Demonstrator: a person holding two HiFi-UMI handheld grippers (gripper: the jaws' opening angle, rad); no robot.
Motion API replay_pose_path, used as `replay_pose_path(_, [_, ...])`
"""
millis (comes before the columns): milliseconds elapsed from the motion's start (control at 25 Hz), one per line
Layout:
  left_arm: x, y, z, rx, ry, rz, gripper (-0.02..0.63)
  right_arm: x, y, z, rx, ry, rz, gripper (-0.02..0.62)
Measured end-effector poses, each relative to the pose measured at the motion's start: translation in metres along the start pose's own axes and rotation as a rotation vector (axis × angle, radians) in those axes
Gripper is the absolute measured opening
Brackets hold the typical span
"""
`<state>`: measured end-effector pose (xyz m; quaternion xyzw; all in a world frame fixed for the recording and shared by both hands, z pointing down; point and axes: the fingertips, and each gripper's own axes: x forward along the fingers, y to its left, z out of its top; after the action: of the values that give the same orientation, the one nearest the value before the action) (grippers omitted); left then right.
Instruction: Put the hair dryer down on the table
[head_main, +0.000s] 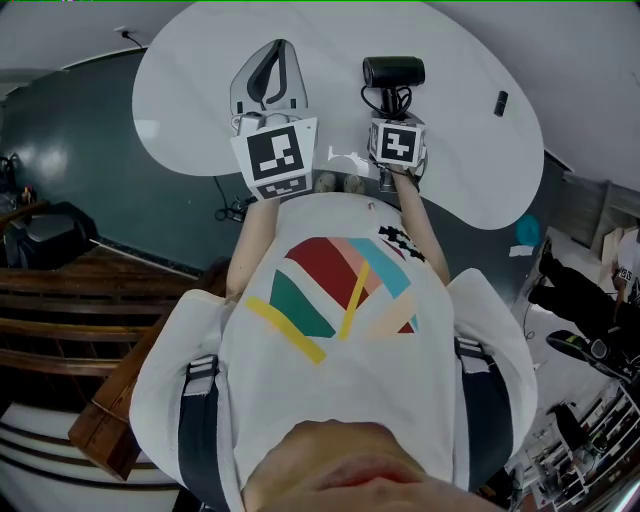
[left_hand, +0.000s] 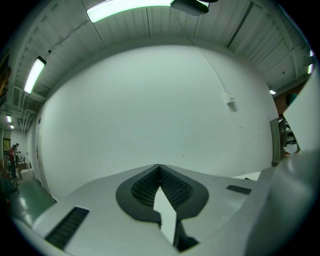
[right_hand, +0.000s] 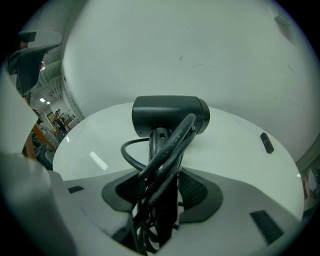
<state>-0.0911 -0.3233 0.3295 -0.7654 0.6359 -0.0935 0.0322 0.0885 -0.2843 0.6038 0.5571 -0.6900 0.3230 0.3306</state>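
Note:
A black hair dryer is held upright over the white round table, its barrel lying crosswise. My right gripper is shut on its handle, with the black cord looped around the handle. In the right gripper view the hair dryer rises from between the dark pads of the right gripper, above the tabletop. My left gripper hovers beside it on the left. Its tips meet and nothing is between them. The left gripper faces a plain white wall.
A small black flat object lies on the table's right part, also seen as the small black object. Dark floor surrounds the table. Wooden steps and a black chair stand at the left. Clutter sits at the right edge.

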Motion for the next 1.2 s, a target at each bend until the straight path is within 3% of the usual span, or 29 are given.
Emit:
replay_pose_path(400, [-0.001,0.003,-0.002,0.007,0.01,0.007,0.015,0.009,-0.005,-0.011,-0.001,0.056,-0.021,0.21])
replay_pose_path(1200, [0.001,0.002,0.0,0.004,0.006,-0.013,0.015,0.016,-0.001,-0.005,-0.067,0.03,-0.034,0.212])
